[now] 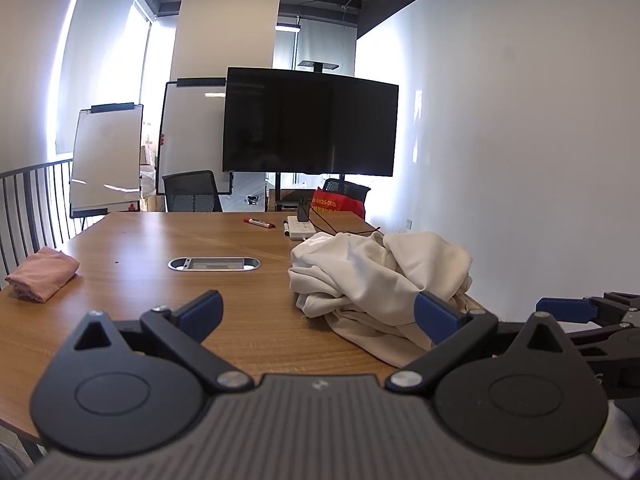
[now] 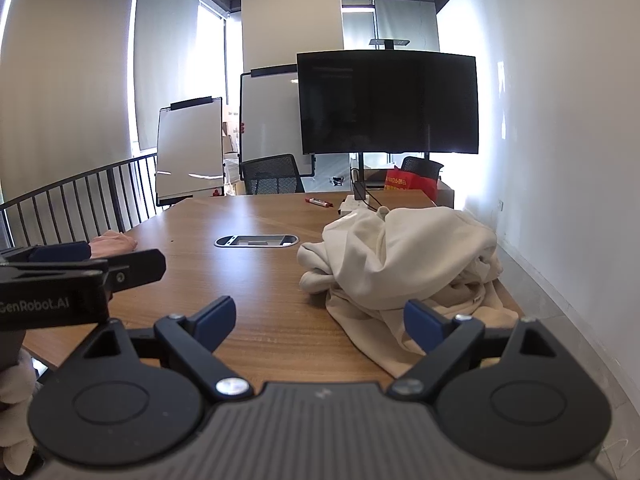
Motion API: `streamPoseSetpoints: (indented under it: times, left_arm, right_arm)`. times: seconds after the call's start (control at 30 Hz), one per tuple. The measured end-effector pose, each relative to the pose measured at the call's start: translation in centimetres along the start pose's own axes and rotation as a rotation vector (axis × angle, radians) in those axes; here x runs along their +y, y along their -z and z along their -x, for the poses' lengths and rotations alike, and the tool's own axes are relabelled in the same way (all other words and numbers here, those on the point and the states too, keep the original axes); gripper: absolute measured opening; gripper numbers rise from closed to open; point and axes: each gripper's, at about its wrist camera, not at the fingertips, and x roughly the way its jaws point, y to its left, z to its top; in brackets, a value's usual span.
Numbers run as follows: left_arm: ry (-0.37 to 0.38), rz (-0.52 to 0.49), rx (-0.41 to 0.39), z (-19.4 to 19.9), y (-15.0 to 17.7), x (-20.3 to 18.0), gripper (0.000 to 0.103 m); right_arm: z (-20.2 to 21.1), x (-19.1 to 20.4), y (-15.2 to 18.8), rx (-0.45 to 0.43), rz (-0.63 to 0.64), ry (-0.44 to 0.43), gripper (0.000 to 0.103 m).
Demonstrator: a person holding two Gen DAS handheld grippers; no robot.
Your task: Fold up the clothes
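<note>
**Above the near tabletop edge: both tongs wide, nothing gripped**

Over the near edge of the wooden tabletop [image 1: 160, 248], the left tongs [image 1: 318, 314] hang w/ blue pads spread wide apart, empty. The right-hand pad [image 1: 436, 316] sits in front of the cream heap, but contact can't be told. The right tongs [image 2: 318, 322] are likewise spread wide, empty, held alongside at approx. the same height; their tip shows at the right edge of the left view, and the left unit's body shows at the left edge of the right view.

The cream garment [image 1: 380, 280] lies crumpled in a heap on the right side of the tabletop, unfolded, one flap trailing toward the near edge. In the right view its bulk [image 2: 404, 256] sits just ahead of the tongs, slightly right of centre.

A pink cloth [image 1: 42, 274] lies folded at the far left edge, well apart from the heap. A metal cable port [image 1: 214, 263] is set in the tabletop's middle. Further back: red marker [image 1: 259, 222] and white power strip [image 1: 300, 230] w/ plugged adapter, just behind the heap.

Beyond the tabletop: dark TV [image 1: 310, 122] on a stand, two whiteboards [image 1: 106, 156], mesh chair [image 1: 192, 192], red bag [image 1: 340, 204].
</note>
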Motion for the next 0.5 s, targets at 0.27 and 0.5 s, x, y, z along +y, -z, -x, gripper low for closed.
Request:
streamPoseSetpoints:
  times: [0.27,0.5]
  left_arm:
    - [0.005,0.006,-0.006,0.06,-0.25,0.11,0.103]
    - [0.005,0.008,-0.024,0.14,-0.53,0.07,0.103]
  right_arm:
    - [0.02,-0.46,0.04,-0.008,-0.02,-0.01,0.094]
    - [0.07,-0.89,-0.1,-0.008,-0.054,-0.027,0.094]
